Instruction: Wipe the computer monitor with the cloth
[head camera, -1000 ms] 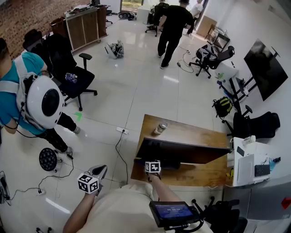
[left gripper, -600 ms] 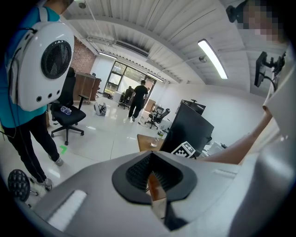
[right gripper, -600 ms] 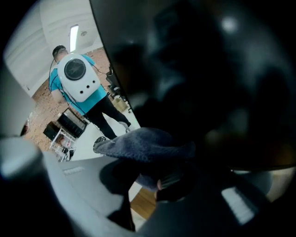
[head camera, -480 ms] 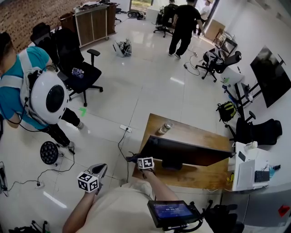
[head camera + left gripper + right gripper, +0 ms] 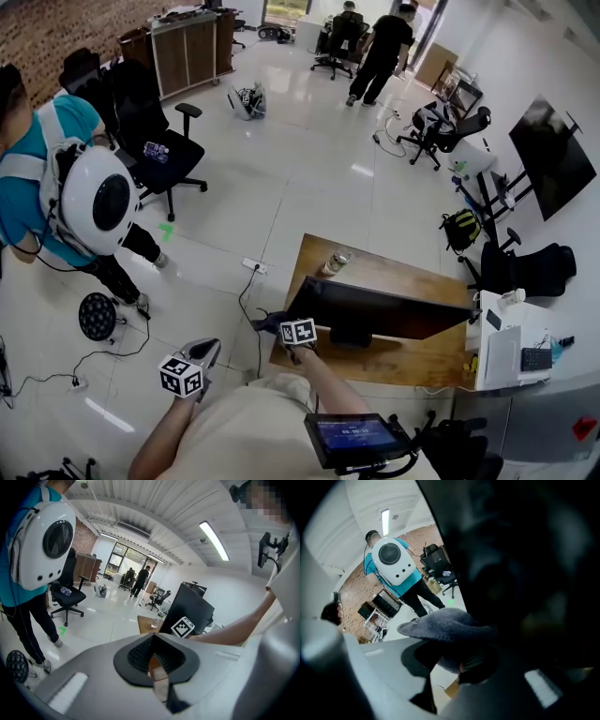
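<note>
Gleaming white tile floor (image 5: 309, 169) around wooden desk (image 5: 394, 272) with monitor (image 5: 375, 314).

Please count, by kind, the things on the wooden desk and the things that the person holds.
Monitor: 1
Jar: 1
Cloth: 1
Grippers: 2, the left gripper and the right gripper
Total: 5
</note>
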{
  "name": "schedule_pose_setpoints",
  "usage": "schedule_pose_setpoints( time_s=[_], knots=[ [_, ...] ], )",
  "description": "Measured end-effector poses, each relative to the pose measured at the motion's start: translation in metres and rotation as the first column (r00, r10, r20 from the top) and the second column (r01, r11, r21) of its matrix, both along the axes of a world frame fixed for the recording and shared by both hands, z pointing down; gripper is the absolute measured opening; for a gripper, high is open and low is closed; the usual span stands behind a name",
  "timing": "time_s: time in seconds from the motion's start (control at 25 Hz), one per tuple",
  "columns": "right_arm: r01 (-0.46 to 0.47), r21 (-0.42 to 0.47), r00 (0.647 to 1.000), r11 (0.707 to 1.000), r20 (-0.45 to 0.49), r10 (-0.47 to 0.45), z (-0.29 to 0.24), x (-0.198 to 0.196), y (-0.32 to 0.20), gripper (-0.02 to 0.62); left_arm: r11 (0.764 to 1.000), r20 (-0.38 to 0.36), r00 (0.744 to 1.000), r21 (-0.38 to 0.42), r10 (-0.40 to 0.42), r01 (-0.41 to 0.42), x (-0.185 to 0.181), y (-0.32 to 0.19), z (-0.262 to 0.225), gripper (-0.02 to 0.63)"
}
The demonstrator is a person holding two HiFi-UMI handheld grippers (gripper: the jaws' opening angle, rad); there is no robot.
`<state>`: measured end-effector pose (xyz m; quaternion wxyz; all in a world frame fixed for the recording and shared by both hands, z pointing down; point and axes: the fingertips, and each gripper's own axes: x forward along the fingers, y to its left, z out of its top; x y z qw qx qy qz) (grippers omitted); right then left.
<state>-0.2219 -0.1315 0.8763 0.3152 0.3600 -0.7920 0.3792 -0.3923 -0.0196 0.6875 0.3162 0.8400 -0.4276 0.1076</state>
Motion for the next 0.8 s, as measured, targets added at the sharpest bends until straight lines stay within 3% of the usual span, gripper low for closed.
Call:
schedule_pose_setpoints(
  time_s=[0.24, 0.8],
  knots=[
    [0.022, 0.083, 0.998, 0.996, -0.054, -0.018, -0.022, 0.004, -0.003, 0.091, 1.000, -0.014, 1.000, 0.002, 0.007, -0.007, 0.006, 0.002, 0.000, 0.003],
    [0.006, 0.207, 1.000, 0.978, 0.008, -0.008, -0.080, 0.002, -0.015, 0.091, 0.999, -0.025, 0.999, 0.018, 0.027, -0.026, 0.023, -0.002, -0.003, 0.003]
  ],
)
